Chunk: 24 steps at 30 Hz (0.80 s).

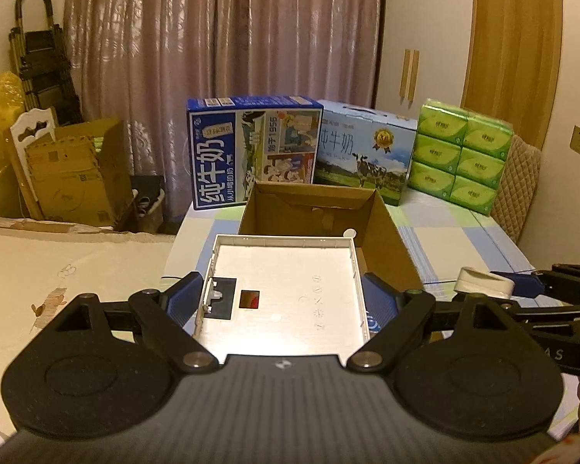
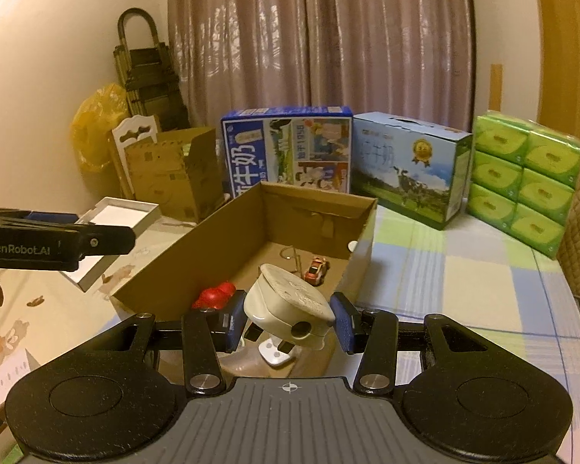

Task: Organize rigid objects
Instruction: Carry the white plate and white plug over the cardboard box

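Gripping a white plug adapter (image 2: 290, 305), the right gripper (image 2: 288, 323) has both blue pads pressed on its sides; adapter sits tilted, flat round face up, dark prongs pointing down, just above the near edge of the open cardboard box (image 2: 197, 247). From the left wrist view the same adapter (image 1: 483, 282) shows at far right, pinched at the tip of the right gripper (image 1: 522, 286).

Left gripper (image 1: 282, 301) is clamped wide on a white shallow tray-like panel (image 1: 286, 270), pads on its left & right rims; panel is held roughly level, hollow side up, its far edge over the near wall of the cardboard box (image 1: 390, 232). A dark rectangular patch & a small reddish square show on the panel's inner face. In the right wrist view the panel (image 2: 116, 212) is held left of the box by the left gripper (image 2: 58, 239).

Inside the box: red toy (image 2: 216, 294) near the front-left corner, small toy car (image 2: 316, 268) toward the right, thin wire piece (image 2: 292, 255) between them, further back.

Box rests on a checked tablecloth (image 2: 464, 270). Behind it: dark-blue milk carton (image 1: 251, 147), light-blue milk carton (image 1: 363, 154), green tissue packs (image 1: 464, 154) stacked at right. Pink curtain (image 1: 220, 38) behind all; folded cardboard (image 1: 77, 170) & yellow bag (image 1: 0, 116) at left.
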Tool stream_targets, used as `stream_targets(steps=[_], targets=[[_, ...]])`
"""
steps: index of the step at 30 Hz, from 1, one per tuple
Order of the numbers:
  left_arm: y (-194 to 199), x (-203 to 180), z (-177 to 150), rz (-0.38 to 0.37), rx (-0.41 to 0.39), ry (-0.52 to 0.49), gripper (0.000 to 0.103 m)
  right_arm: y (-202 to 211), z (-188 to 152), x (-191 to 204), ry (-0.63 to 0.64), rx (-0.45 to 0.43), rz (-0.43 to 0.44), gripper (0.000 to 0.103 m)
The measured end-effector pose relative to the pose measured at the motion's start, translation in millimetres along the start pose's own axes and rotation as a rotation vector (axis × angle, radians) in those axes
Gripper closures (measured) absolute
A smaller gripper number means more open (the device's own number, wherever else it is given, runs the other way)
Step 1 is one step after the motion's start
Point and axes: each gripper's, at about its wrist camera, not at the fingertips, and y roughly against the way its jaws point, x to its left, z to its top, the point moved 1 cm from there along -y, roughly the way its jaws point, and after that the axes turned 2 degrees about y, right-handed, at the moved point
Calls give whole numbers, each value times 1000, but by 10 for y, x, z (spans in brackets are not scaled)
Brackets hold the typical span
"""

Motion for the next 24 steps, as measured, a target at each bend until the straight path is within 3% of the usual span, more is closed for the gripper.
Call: stream_targets(steps=[24], targets=[[-1109,-30,199,-55,147,-93,18,-1003,160,-127,80,80,27,60]])
